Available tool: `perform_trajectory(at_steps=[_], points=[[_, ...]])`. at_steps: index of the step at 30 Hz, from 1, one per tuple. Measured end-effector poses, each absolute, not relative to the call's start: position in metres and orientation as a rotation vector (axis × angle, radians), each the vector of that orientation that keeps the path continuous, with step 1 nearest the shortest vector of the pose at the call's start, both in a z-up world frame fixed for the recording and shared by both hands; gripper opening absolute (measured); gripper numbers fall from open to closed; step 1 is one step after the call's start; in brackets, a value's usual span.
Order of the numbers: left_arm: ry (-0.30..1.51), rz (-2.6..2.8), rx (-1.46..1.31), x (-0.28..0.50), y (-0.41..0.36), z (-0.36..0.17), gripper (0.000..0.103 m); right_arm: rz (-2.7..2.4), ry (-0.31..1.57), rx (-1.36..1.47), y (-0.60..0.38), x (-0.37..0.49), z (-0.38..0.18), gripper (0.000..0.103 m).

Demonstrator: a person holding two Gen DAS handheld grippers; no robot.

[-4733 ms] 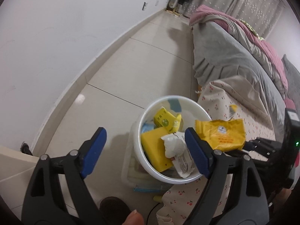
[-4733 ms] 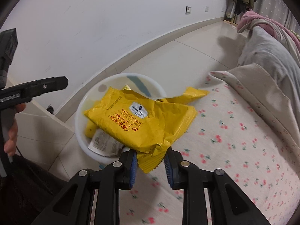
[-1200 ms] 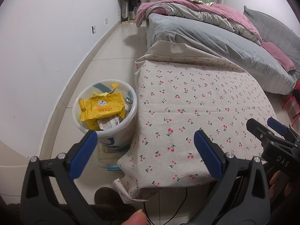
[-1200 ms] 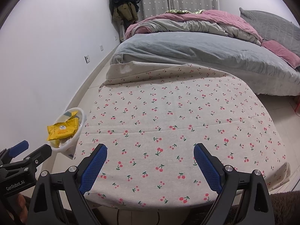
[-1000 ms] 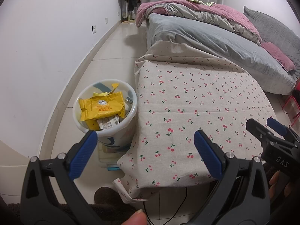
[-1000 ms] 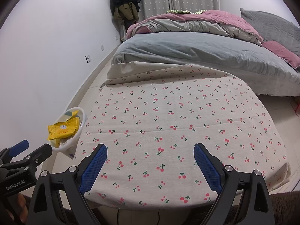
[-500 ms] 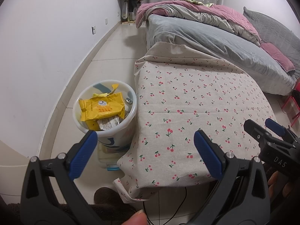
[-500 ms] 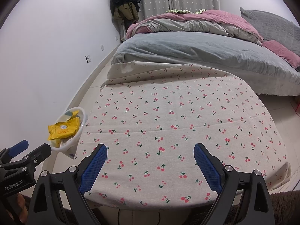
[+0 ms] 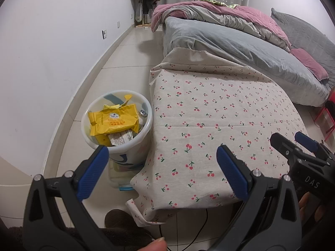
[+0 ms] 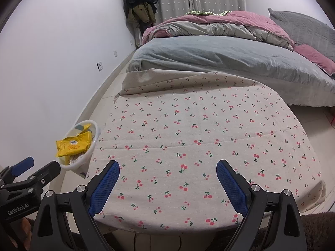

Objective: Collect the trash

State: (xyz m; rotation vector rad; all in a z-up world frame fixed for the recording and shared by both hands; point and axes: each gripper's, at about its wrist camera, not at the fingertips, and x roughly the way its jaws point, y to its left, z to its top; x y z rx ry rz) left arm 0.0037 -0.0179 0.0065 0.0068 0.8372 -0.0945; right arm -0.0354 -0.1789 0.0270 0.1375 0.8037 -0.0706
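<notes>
A white bin (image 9: 146, 123) stands on the floor against the table's left side, holding a yellow snack bag (image 9: 114, 121) on top of other wrappers. In the right wrist view the same bin (image 10: 95, 140) and yellow bag (image 10: 73, 144) show at the left. My left gripper (image 9: 162, 168) is open and empty, held back from the table's near edge. My right gripper (image 10: 167, 183) is open too, with nothing between its fingers, over the near part of the cherry-print tablecloth (image 10: 199, 133). The cloth (image 9: 219, 121) has no trash on it.
A bed with grey and pink bedding (image 10: 219, 48) lies beyond the table. A white wall (image 9: 52, 52) runs along the left, with tiled floor (image 9: 123, 62) between it and the bed. Coats (image 10: 142, 6) hang in the far corner. A red object (image 9: 326, 117) sits at the right.
Since 4.7 s ago my right gripper has let go of the yellow bag, which now lies in the bin. Both grippers have drawn back from the bin. Over the last second almost nothing moves.
</notes>
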Motion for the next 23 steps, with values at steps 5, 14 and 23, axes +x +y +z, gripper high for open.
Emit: perform_trajectory(at_steps=[5,14,23], points=[[0.836,-0.094,0.004,0.003,-0.018,0.007,0.102,-0.065,0.799,0.133,-0.176,-0.035,0.028,0.095],[0.833,-0.098,-0.002,0.003,-0.016,0.008,0.102,-0.069,0.801,0.133,-0.177,-0.035,0.027,0.095],[0.852,-0.1,-0.03,0.01,-0.006,0.014,0.102,-0.058,0.821,0.149,-0.182,-0.031,0.028,0.095]])
